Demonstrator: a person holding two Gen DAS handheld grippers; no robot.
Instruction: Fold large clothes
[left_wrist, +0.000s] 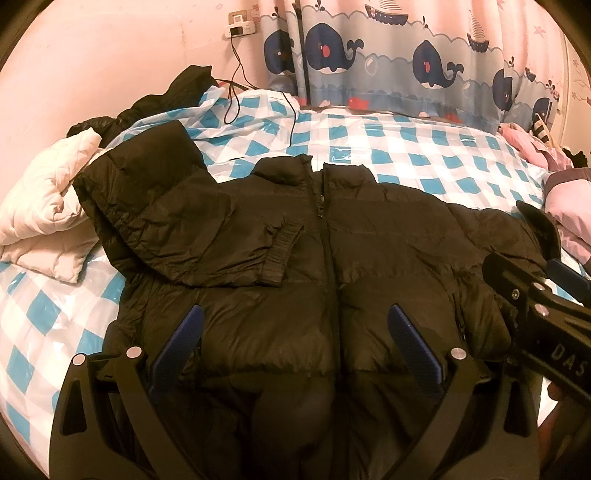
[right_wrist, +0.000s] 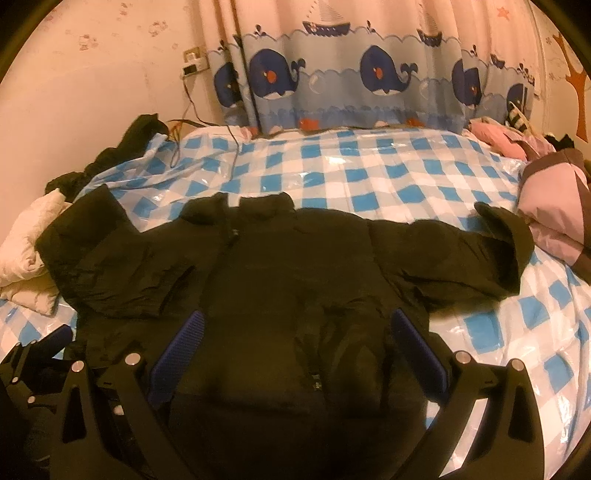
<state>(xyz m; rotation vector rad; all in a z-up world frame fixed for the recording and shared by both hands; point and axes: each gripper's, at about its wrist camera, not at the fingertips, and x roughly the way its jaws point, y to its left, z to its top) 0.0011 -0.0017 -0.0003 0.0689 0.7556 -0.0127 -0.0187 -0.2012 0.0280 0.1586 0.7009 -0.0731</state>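
Black quilted puffer jacket (right_wrist: 280, 280): soft, bulky, slick; best pinched at right cuff (right_wrist: 513, 240). Left gripper (left_wrist: 295, 354), right gripper (right_wrist: 295, 354) wide open, empty

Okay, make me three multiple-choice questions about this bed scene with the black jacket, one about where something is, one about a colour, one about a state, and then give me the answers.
1. Where does the white quilted garment lie relative to the black puffer jacket?
A. On the jacket's chest
B. Beside it on the bed, on the left of both views
C. On the floor

2. What colours is the checked bed cover?
A. Blue and white
B. Red and yellow
C. Plain green

3. How do the jacket's sleeves lie?
A. Both folded across the chest
B. Both spread out
C. The sleeve on the left of the view folded over the chest, the other sleeve spread out

Answers: B, the white garment sits at the jacket's left edge; A, the cover shows blue and white squares; C, one cuff rests near the zipper while the other sleeve reaches towards the pink clothes.
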